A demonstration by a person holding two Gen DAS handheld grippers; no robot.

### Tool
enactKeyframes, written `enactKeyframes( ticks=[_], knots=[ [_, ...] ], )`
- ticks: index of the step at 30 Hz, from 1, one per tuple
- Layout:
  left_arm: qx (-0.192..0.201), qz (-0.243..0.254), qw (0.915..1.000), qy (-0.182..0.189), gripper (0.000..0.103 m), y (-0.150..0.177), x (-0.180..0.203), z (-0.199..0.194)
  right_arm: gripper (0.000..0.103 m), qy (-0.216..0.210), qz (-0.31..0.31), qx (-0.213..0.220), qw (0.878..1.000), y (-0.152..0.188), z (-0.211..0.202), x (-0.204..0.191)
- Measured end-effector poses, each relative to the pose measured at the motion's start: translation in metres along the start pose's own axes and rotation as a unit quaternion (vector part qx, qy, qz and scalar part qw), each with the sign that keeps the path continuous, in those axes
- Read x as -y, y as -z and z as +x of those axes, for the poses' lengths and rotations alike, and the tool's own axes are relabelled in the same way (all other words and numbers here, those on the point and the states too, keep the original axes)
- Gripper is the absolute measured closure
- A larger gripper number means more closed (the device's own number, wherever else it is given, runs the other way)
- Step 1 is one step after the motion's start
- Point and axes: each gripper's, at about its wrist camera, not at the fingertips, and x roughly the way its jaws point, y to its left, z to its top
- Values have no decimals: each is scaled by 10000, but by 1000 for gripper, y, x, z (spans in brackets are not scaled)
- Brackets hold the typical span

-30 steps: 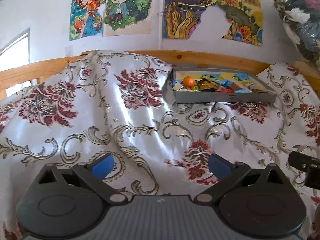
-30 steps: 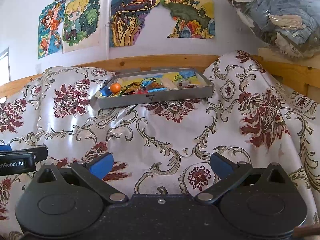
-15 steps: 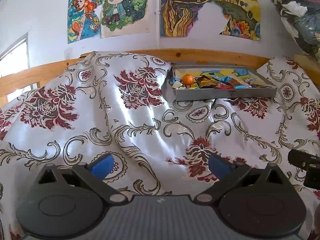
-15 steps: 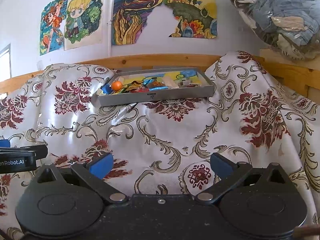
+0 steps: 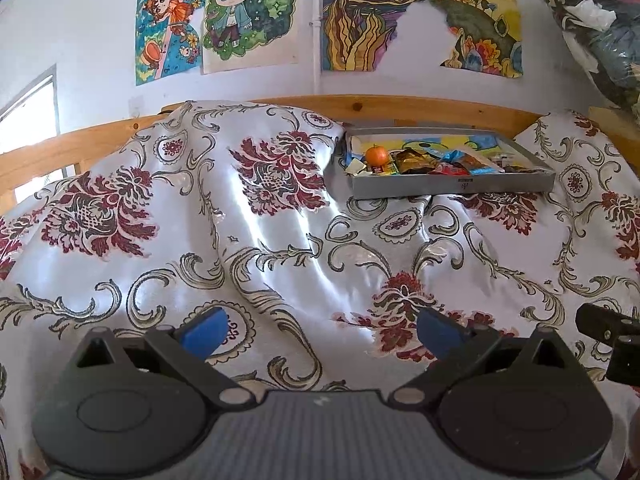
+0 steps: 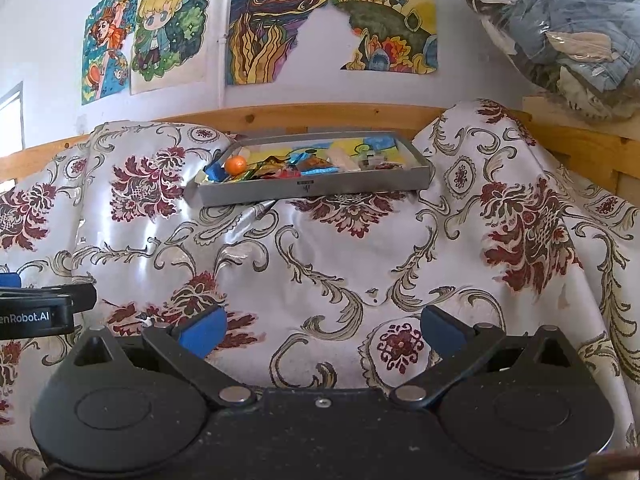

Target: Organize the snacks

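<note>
**Grey tray of snacks waits at the far end**

Grey and shallow, the tray [image 5: 452,187] sits at the far end of the floral cloth [image 5: 280,248], against the wooden rail [image 6: 320,114]. We see an orange fruit [image 5: 376,155] at its left end, with wrapped snacks [image 5: 448,164] piled beside it toward the right. Our left gripper [image 5: 322,330] hovers low over the cloth with its blue pads spread wide and nothing between them. Our right gripper [image 6: 320,328] does the same, jaws apart and empty, well short of the tray. Each tool shows at the edge of the other's view. Coloured drawings [image 6: 256,28] hang on the wall above, and a bag of clothes [image 6: 568,36] sits at upper right.
</note>
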Motion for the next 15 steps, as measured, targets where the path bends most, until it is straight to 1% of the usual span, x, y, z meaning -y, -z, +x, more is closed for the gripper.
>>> enactKeyframes(
  ticks=[15],
  knots=[
    [-31, 6, 10000, -47, 1, 0, 0, 1, 1, -2, -5, -12, 10000, 1, 0, 0]
  ],
)
